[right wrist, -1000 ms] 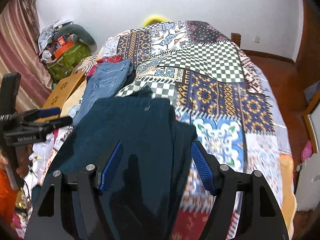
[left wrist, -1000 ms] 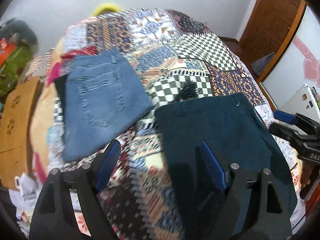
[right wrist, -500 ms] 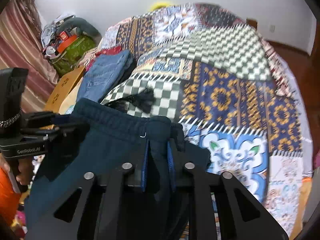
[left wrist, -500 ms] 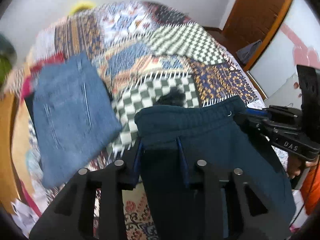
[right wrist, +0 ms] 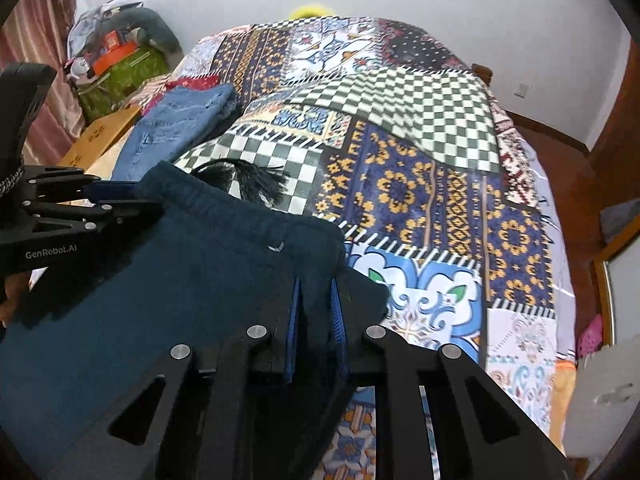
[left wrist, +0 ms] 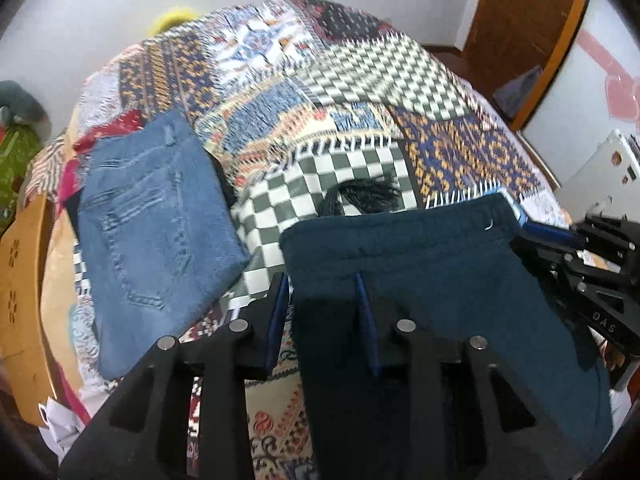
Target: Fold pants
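Left wrist view. The left gripper [left wrist: 322,304] points steeply down at the bed [left wrist: 400,80], which is covered by a patchwork quilt. Its jaws are closed on the left edge of the pants [left wrist: 440,280], a dark teal pair with an elastic waistband. One blue pad sits outside the fabric edge, the other lies on top of the cloth, and a fold of the pants fills the gap between them. The waistband runs across the frame just beyond the fingertips. A black tassel [left wrist: 368,196] lies on a checkered patch just past the waistband. Folded jeans [left wrist: 156,240] lie on the quilt to the left, apart from the pants. The right gripper [left wrist: 532,236] enters from the right edge of the frame and meets the far corner of the waistband; its grip cannot be resolved from this side.

Right wrist view. The right gripper [right wrist: 314,312] is clamped on the right edge of the pants [right wrist: 180,300]; both blue pads press a narrow ridge of fabric just below the waistband. The left gripper [right wrist: 124,204] reaches in from the left and holds the opposite waistband corner. The pants lie spread between the two grippers at the near end of the bed [right wrist: 440,180]. The jeans [right wrist: 176,128] lie beyond, near the left bed edge.
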A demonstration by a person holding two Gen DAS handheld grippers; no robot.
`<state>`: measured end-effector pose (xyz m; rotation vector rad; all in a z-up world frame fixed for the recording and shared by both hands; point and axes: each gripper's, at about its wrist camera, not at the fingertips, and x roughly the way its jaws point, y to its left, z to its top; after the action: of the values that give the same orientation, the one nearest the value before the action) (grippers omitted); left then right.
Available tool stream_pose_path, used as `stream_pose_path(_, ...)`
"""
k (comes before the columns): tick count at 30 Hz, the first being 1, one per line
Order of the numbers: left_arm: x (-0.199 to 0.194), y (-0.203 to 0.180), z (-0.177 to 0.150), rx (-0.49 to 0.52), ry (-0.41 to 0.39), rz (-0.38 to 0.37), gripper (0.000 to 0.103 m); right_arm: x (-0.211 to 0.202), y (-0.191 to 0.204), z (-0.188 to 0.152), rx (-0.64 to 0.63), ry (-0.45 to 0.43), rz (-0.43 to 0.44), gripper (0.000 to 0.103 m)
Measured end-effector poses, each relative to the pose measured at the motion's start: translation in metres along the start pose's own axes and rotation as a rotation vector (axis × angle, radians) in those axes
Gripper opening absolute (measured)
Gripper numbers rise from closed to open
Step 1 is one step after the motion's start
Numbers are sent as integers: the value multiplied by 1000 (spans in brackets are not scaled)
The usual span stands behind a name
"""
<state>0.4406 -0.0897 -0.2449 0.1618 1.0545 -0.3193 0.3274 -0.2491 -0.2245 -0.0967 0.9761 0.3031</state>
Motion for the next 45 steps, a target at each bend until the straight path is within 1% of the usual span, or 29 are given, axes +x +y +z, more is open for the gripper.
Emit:
stream_pose_path(3,-27,0,-5,-5,-74,41,36,-21,-2,-4,39,-25,-13,14)
stream_pose_path(5,-43,1,-8,-1,-99,48,38,-33,1,-5,42,-42,-19,15)
stream_pose_path(6,-50,1,-9,1,-109,50,39,-41,3,-5,42,-54,-19,18)
stream_pose_path(8,-68,2,-15,9,-140,64,49,-59,7,-7,40,-91,-11,25)
stream_pose_path(9,-76,3,-18,11,-158,73,52,-67,9,-7,38,-108,-9,33)
stream_pose_path(10,-85,3,-22,13,-178,81,59,-76,12,-9,35,-130,-5,40)
stream_pose_path(11,-95,4,-27,15,-199,87,64,-84,15,-9,31,-147,-2,44)
stream_pose_path(13,-110,5,-35,17,-222,90,67,-98,21,-12,25,-177,1,56)
stream_pose_path(15,-121,7,-43,8,-231,85,73,-108,25,-16,23,-194,7,62)
stream_pose_path(16,-126,9,-47,0,-231,80,79,-112,27,-19,25,-199,14,67)
stream_pose_path(17,-128,10,-51,-5,-229,74,83,-114,27,-22,31,-201,22,70)
stream_pose_path(19,-130,12,-58,-9,-211,61,87,-115,28,-29,54,-197,45,81)
stream_pose_path(20,-128,13,-62,-8,-195,58,90,-114,28,-33,64,-189,53,82)
stream_pose_path(23,-117,17,-72,-9,-132,35,91,-103,28,-45,90,-138,68,83)
stream_pose_path(25,-104,19,-78,-17,-73,7,91,-90,26,-54,108,-92,78,83)
stream_pose_path(27,-88,20,-81,-35,-10,-39,91,-77,23,-63,130,-47,95,83)
stream_pose_path(28,-77,20,-82,-40,38,-75,91,-70,22,-68,141,-20,108,83)
stream_pose_path(30,-64,18,-85,-43,85,-113,91,-58,19,-77,155,30,123,83)
stream_pose_path(33,-49,17,-84,-56,115,-159,91,-45,12,-85,207,66,182,83)
stream_pose_path(36,-39,17,-75,-66,139,-205,91,-34,2,-86,268,91,258,83)
stream_pose_path(39,-24,14,-67,-59,184,-258,91,-20,-4,-85,303,127,327,83)
stream_pose_path(41,-14,12,-63,-61,213,-294,91,-12,-6,-84,319,146,355,86)
stream_pose_path(45,2,11,-55,-91,265,-364,91,-4,-7,-80,325,160,386,87)
